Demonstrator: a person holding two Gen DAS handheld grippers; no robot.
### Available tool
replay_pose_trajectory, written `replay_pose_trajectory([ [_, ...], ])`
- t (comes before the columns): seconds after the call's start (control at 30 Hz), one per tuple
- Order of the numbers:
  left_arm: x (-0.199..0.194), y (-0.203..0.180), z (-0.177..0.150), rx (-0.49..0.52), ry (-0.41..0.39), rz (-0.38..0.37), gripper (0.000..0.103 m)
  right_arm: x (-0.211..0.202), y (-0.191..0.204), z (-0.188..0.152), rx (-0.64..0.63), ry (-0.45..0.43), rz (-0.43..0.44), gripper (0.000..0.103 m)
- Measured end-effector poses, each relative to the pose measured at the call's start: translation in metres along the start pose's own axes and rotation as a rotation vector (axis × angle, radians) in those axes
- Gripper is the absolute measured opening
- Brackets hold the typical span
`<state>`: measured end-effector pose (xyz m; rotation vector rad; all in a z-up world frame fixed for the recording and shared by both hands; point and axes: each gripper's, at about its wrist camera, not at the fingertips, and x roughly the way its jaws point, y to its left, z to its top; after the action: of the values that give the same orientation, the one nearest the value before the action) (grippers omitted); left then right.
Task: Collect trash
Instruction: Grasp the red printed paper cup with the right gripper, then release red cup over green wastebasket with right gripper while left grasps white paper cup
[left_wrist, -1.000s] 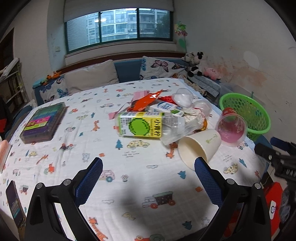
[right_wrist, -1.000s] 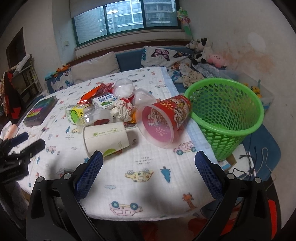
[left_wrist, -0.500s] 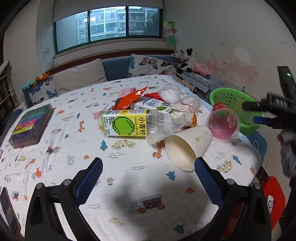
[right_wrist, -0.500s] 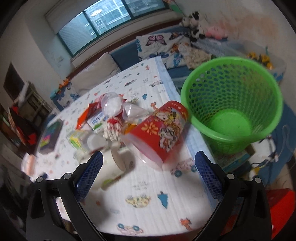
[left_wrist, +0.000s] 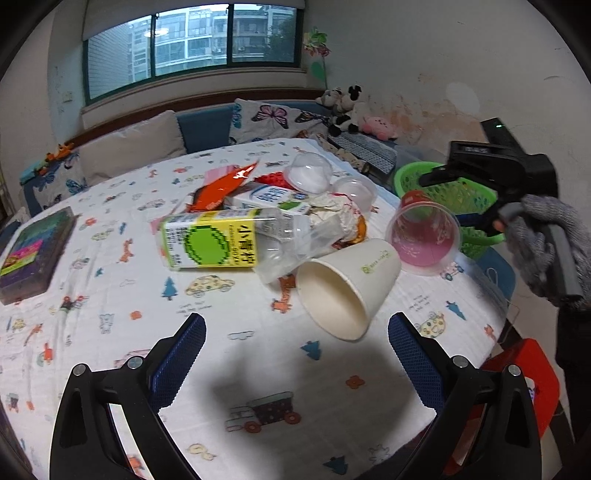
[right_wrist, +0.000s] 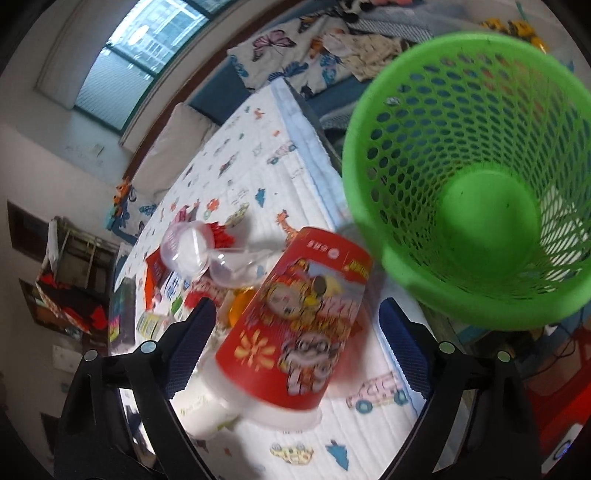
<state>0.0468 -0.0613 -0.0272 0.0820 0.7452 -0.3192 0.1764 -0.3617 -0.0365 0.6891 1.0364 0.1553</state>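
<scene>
A pile of trash lies on the patterned tablecloth: a yellow-green drink carton (left_wrist: 208, 242), a white paper cup (left_wrist: 347, 286) on its side, a red printed plastic cup (left_wrist: 424, 232) on its side, clear dome lids (left_wrist: 308, 173), and an orange wrapper (left_wrist: 221, 186). My left gripper (left_wrist: 295, 354) is open and empty, just short of the paper cup. My right gripper (right_wrist: 295, 343) is open with its jaws either side of the red cup (right_wrist: 295, 325), not closed on it. The green mesh basket (right_wrist: 476, 177) stands empty just right of the table edge.
A colourful box (left_wrist: 33, 251) lies at the table's left side. A red stool (left_wrist: 524, 384) stands below the table's right edge. A sofa with cushions (left_wrist: 133, 147) and plush toys (left_wrist: 343, 107) runs along the far wall under the window.
My right gripper has swung up, forward and down over the red cup, which now sits between its jaws. My left gripper has shifted slightly toward the paper cup.
</scene>
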Motion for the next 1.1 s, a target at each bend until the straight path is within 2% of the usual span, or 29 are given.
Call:
replay_pose_trajectory([
  [0.2, 0.012, -0.007, 0.002, 0.010, 0.018, -0.063, 0.093, 0.017, -0.008, 0.007, 0.050, 0.040, 0.006, 0.084],
  [0.4, 0.029, -0.011, 0.007, 0.005, 0.056, -0.131, 0.074, 0.024, -0.015, 0.009, 0.089, 0.066, 0.042, 0.073],
  [0.43, 0.032, -0.012, 0.008, -0.002, 0.060, -0.150, 0.074, 0.025, -0.015, 0.010, 0.090, 0.065, 0.046, 0.073],
  [0.77, 0.059, -0.017, 0.013, -0.029, 0.097, -0.260, 0.067, -0.005, -0.004, 0.001, 0.029, -0.020, 0.081, 0.067],
  [0.83, 0.064, -0.017, 0.013, -0.032, 0.106, -0.265, 0.061, -0.018, 0.003, -0.004, -0.018, -0.055, 0.067, 0.066],
  [0.97, 0.070, -0.021, 0.011, -0.032, 0.116, -0.286, 0.043, -0.035, 0.018, -0.011, -0.108, -0.120, 0.014, 0.065],
  [1.1, 0.070, -0.025, 0.010, -0.023, 0.112, -0.295, 0.028, -0.050, 0.023, -0.017, -0.155, -0.166, -0.013, 0.064],
])
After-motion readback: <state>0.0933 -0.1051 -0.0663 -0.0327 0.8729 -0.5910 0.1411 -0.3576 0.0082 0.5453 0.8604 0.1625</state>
